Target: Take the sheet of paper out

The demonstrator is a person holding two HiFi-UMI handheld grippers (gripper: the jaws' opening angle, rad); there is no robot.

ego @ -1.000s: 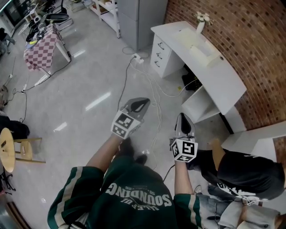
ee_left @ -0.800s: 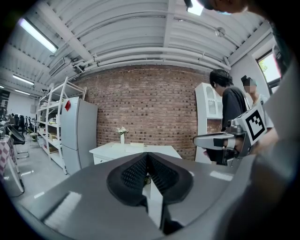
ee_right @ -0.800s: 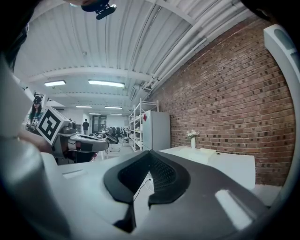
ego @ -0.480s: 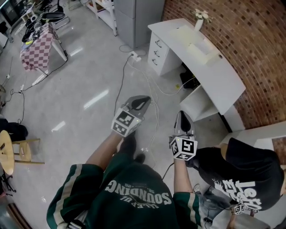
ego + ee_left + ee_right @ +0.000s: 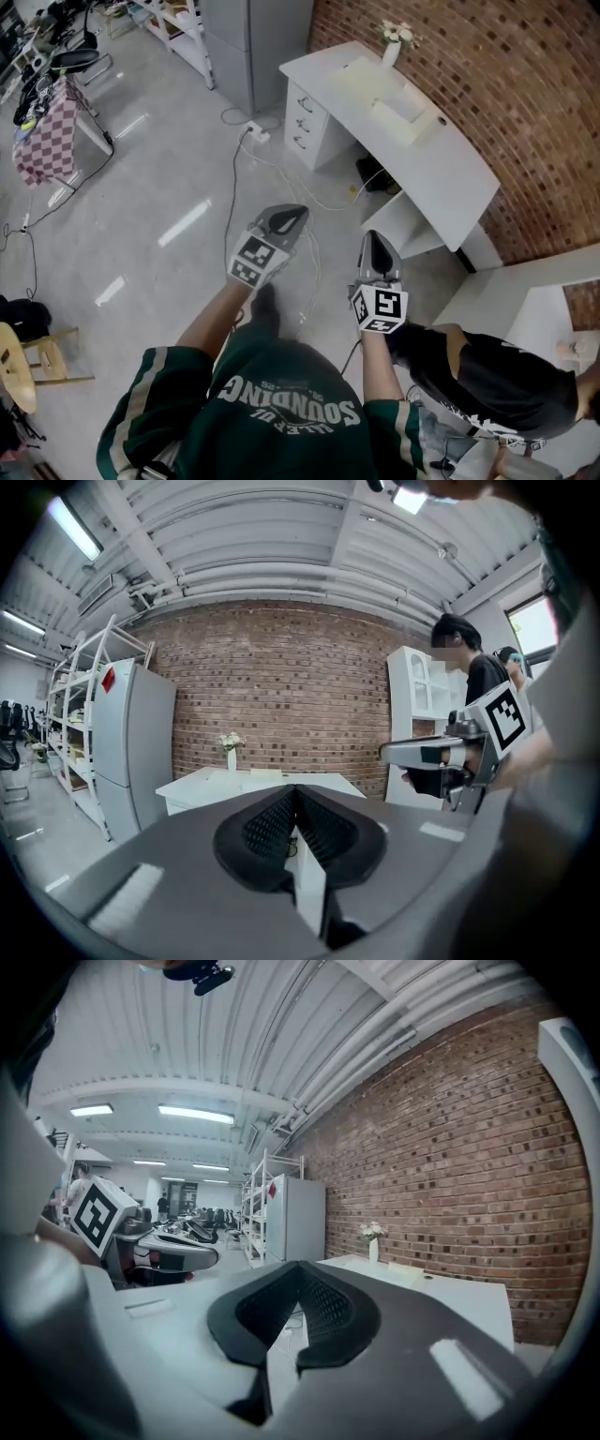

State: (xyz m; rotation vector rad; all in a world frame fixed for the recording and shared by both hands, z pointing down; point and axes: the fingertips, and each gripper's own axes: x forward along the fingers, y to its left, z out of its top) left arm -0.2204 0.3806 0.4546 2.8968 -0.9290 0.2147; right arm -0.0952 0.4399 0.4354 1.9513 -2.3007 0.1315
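Note:
Both grippers are held out level over the grey floor, side by side, pointing toward a curved white desk point(image 5: 441, 173) by the brick wall. My left gripper point(image 5: 292, 215) is shut with nothing between its pads point(image 5: 272, 822). Beside it, my right gripper point(image 5: 373, 240) also has its jaws together and holds nothing, its ribbed pads point(image 5: 328, 1312) meeting at the tips. On the desk stand a white vase of flowers point(image 5: 393, 45) and a pale flat box or stack point(image 5: 398, 117). I cannot pick out a single sheet of paper. The left gripper view shows the desk point(image 5: 202, 787) straight ahead.
White cables and a power strip point(image 5: 251, 132) run across the floor toward the desk's drawers point(image 5: 305, 127). A person in black point(image 5: 487, 375) crouches at lower right beside a white cabinet point(image 5: 525, 300). A grey cabinet point(image 5: 253, 37), a checkered table point(image 5: 45, 136) and a wooden stool point(image 5: 14, 361) stand to the left.
Both grippers have moved forward together toward the white desk, still shut. The desk now sits nearer and further left in the head view, and the person in black has shifted lower right.

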